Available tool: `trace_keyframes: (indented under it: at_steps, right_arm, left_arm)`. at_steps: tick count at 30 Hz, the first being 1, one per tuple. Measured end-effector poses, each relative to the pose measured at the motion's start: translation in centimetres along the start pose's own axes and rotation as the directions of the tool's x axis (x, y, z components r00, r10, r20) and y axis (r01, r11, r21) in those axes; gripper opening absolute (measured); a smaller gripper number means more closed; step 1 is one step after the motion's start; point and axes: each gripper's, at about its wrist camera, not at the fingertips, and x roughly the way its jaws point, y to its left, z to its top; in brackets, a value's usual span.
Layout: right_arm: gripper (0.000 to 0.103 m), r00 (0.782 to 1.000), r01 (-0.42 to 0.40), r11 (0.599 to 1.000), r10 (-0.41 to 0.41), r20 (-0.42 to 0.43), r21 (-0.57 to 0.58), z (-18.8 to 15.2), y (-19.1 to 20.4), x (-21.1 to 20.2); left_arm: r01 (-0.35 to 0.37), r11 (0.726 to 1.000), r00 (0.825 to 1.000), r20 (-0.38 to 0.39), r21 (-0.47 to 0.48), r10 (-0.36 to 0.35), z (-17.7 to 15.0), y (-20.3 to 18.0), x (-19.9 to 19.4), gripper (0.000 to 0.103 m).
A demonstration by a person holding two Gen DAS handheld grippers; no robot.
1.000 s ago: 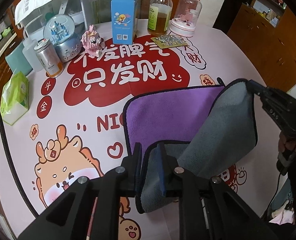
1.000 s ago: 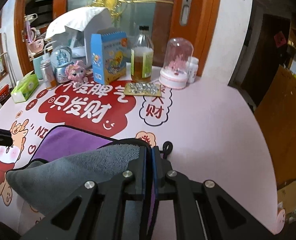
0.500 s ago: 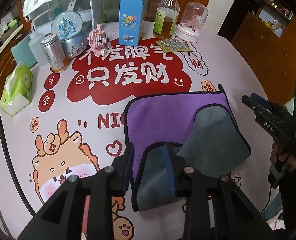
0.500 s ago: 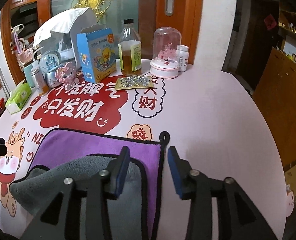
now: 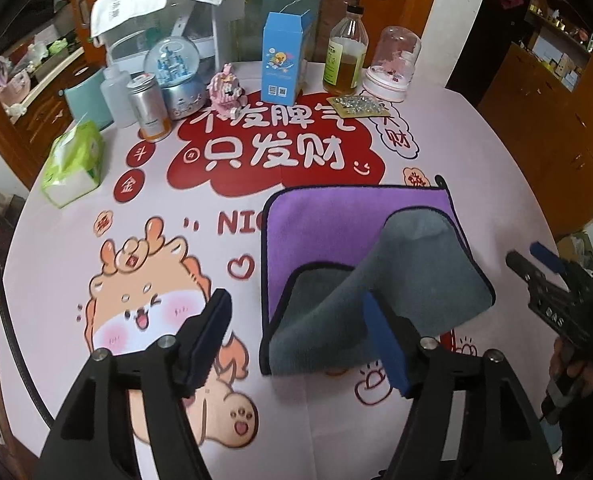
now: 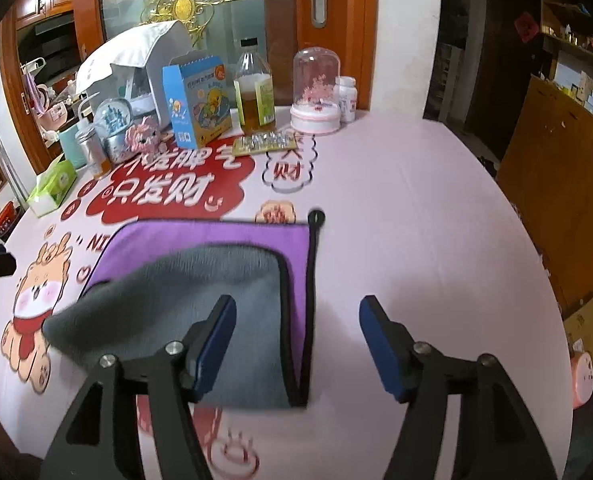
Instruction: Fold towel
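Observation:
The towel (image 5: 336, 232) lies on the round table, purple side up, with its near part folded over so the grey side (image 5: 376, 304) shows in a loose, rumpled flap. It also shows in the right wrist view (image 6: 216, 280), black-edged with a hanging loop (image 6: 316, 216) at the far right corner. My left gripper (image 5: 296, 336) is open and empty, just above the towel's near left edge. My right gripper (image 6: 296, 340) is open and empty over the towel's near right edge; it also appears at the right of the left wrist view (image 5: 536, 264).
The table wears a pink printed cloth (image 5: 96, 280). Along its far edge stand a tissue pack (image 5: 72, 160), a metal can (image 5: 148, 108), a snow globe (image 5: 176, 68), a blue carton (image 5: 284, 60), a glass bottle (image 5: 344, 60), a pink dome (image 5: 392, 64) and a blister card (image 5: 356, 106).
Both grippers opened and let go of the towel's near corners. The grey flap dropped onto the purple side. Both grippers pulled back toward me and apart.

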Motion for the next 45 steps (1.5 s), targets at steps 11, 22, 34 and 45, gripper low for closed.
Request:
trace_keyframes:
  at_steps: [11,22,34,45]
  right_arm:
    - [0.084,0.996,-0.029,0.999,0.032,-0.085,0.041,-6.9,-1.5,-5.0]
    - [0.090,0.992,-0.061,0.996,0.068,-0.105,0.070,-9.7,-1.2,-11.1]
    - [0.094,0.991,-0.109,0.992,0.114,-0.065,0.069,-7.4,0.9,-18.1]
    - [0.095,0.988,-0.140,0.987,0.144,-0.055,0.074,-6.4,3.3,-21.5]
  left_arm:
    - [-0.020,1.000,1.000,-0.012,-0.021,0.020,-6.2,-1.6,-2.6,0.080]
    - [0.001,1.000,0.999,-0.033,-0.007,-0.001,-10.6,-4.1,-5.3,0.084]
    - [-0.006,1.000,0.998,0.064,0.002,0.006,-10.8,-6.8,-11.4,0.091]
    - [-0.012,1.000,0.993,0.116,-0.014,0.013,-11.2,-8.7,-14.3,0.094]
